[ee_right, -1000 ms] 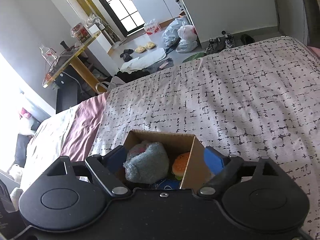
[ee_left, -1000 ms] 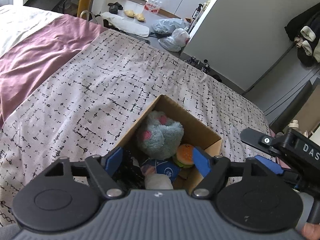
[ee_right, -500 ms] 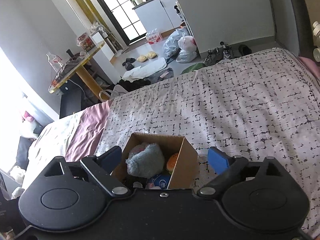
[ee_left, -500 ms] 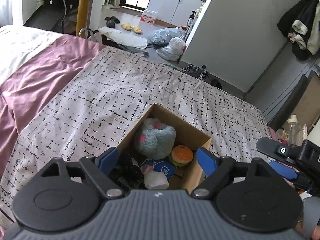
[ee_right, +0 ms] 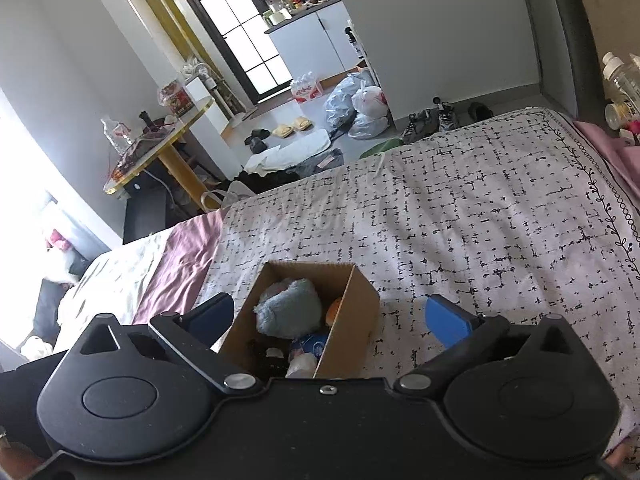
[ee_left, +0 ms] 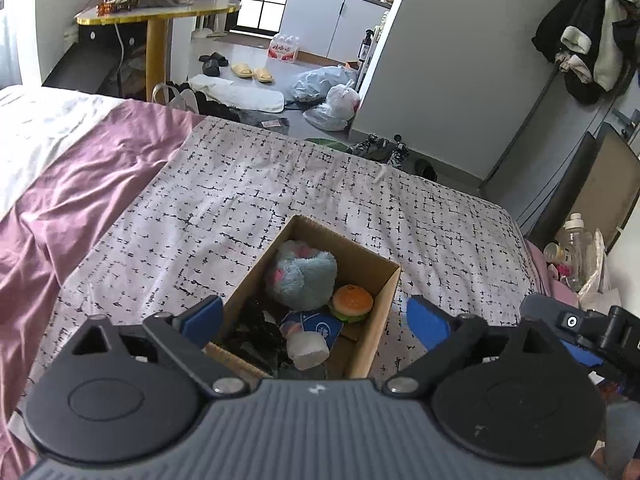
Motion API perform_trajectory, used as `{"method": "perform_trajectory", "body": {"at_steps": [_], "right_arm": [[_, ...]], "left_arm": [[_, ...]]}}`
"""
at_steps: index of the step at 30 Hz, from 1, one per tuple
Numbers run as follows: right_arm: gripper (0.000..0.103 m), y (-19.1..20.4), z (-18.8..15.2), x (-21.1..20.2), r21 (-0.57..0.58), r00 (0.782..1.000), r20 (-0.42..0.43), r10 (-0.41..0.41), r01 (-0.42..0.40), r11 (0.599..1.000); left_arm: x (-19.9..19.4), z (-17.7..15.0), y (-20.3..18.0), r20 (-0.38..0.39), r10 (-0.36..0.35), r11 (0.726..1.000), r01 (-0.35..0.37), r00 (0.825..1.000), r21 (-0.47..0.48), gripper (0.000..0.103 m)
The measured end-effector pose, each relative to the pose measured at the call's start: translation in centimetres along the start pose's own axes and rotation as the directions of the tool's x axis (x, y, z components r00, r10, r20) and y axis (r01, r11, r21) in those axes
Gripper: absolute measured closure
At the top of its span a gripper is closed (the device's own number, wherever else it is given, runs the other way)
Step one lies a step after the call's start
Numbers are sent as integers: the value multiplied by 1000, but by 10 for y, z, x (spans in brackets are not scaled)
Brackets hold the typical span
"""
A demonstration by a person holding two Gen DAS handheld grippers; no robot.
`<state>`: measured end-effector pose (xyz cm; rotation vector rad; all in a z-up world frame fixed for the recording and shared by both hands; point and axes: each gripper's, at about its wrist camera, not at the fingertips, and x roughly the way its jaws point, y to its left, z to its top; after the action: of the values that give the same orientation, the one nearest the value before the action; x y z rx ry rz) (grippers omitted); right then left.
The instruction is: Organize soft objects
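The cardboard box [ee_left: 362, 276] is sitting on the patterned blanket [ee_left: 248, 184] of the bed, and the soft things are lying inside it: a blue plush toy [ee_left: 302, 278] at the far end, a small burger toy [ee_left: 353, 302] touching it on the right, then a blue and white pouch [ee_left: 316, 326], a white roll [ee_left: 307, 354] and something dark [ee_left: 256, 332] that I cannot identify. Compared with one second ago, the box is looking smaller and lower in both wrist views, so both grippers are rising and pulling back from it. The left gripper [ee_left: 314, 314] is now spread wide with nothing between its blue pads, and the right gripper [ee_right: 328, 314] is also released and carrying nothing. I am judging that the sorting is nearly finished or finished, because no soft object is showing loose on the blanket.

Around the box the blanket is flat on every side. The purple sheet [ee_left: 80, 184] is lying to the left, well apart. The bed edge toward the floor, with the plastic bags [ee_left: 332, 100] and the shoes [ee_left: 384, 148] beyond it, is far ahead. On the right the bottles [ee_left: 576, 248] are standing beside the bed edge, near the right gripper, so a wide swing there could be knocking them
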<state>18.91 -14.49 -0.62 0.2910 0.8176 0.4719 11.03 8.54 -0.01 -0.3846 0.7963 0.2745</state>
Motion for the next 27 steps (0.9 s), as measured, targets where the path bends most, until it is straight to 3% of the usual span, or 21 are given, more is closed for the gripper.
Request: {"method": "perform_trajectory", "body": {"at_steps": [18, 27], "right_arm": [[0, 14, -23, -74, -35, 996, 81, -47, 50, 998], [0, 31, -31, -116, -124, 991, 112, -67, 81, 989]], "left_arm": [[-83, -19, -10, 95, -25, 996, 17, 995, 91, 0], [-123, -28, -9, 121, -40, 993, 25, 992, 119, 0]]}}
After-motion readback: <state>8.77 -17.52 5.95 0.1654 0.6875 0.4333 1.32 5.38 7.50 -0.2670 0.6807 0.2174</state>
